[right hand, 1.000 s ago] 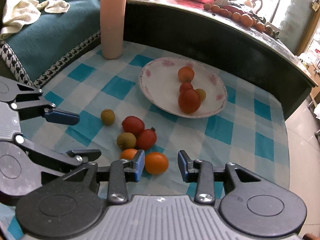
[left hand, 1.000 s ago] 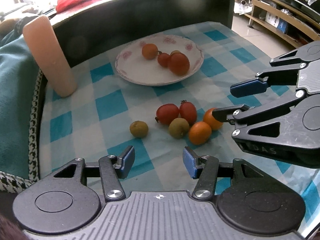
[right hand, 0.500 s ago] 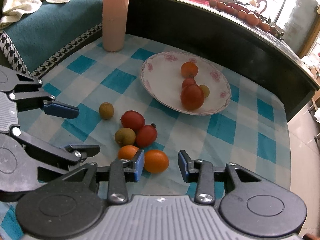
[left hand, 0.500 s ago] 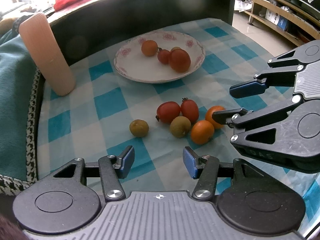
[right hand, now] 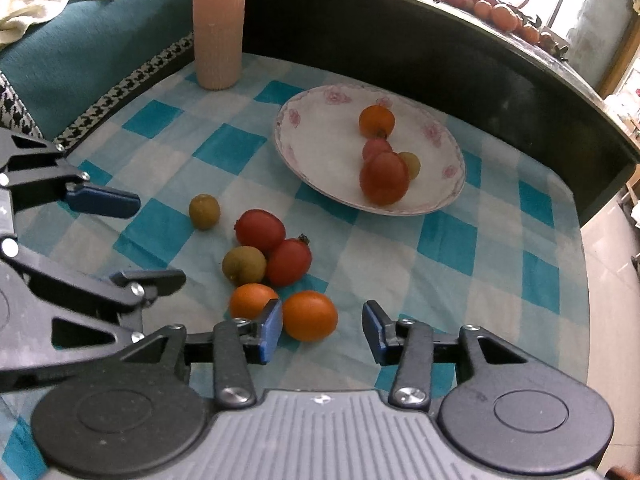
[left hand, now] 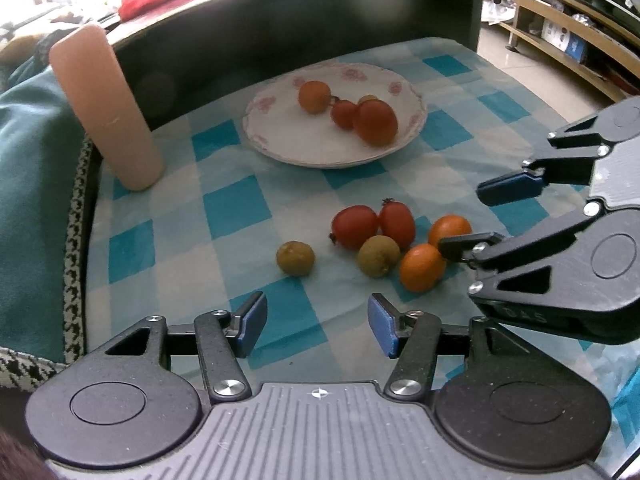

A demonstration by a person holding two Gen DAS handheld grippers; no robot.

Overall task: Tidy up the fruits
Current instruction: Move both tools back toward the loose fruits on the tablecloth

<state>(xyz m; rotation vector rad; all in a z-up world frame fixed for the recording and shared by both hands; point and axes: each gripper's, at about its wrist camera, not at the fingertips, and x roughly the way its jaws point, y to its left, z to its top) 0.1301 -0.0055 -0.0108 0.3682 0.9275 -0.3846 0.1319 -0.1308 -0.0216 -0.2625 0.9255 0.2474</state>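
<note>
Both tools dropped closer to the fruit w/ jaws wide, nothing held. Right tool (right hand: pixel 322 334) straddled near orange fruit (right hand: pixel 310 315) on the table; its left pad could've nudged neighbouring orange (right hand: pixel 252 301), scattering the cluster.

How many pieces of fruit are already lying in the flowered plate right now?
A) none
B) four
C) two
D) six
B: the flowered plate holds four pieces: an orange fruit, a small red tomato, a large red tomato and a small yellowish fruit half hidden behind it; six more lie loose on the checkered cloth.
</note>
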